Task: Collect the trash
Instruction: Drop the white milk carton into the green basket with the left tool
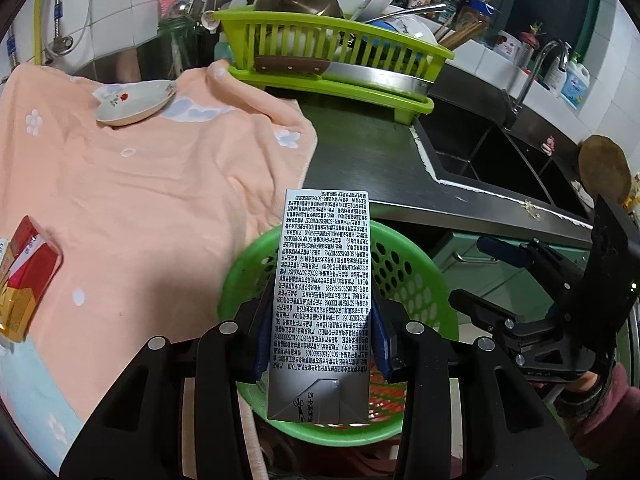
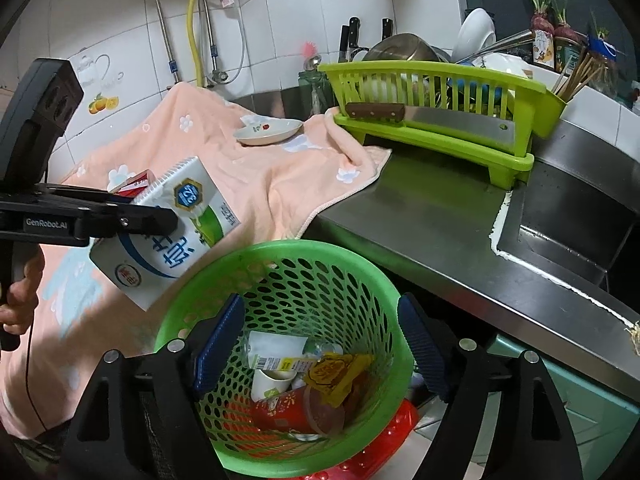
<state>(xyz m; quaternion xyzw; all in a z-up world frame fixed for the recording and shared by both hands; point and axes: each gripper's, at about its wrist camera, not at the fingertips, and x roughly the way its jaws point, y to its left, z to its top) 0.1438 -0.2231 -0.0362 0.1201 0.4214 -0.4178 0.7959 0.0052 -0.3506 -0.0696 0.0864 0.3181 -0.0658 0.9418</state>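
My left gripper is shut on a milk carton and holds it above the green trash basket. In the right wrist view the carton hangs at the basket's left rim, held by the left gripper. My right gripper is open and empty, just above the basket, which holds cups, wrappers and paper. A red carton lies on the peach towel at the left.
A small flowered dish sits on the towel. A lime dish rack with a cleaver stands at the back. The steel counter runs to a sink on the right. The right gripper shows in the left wrist view.
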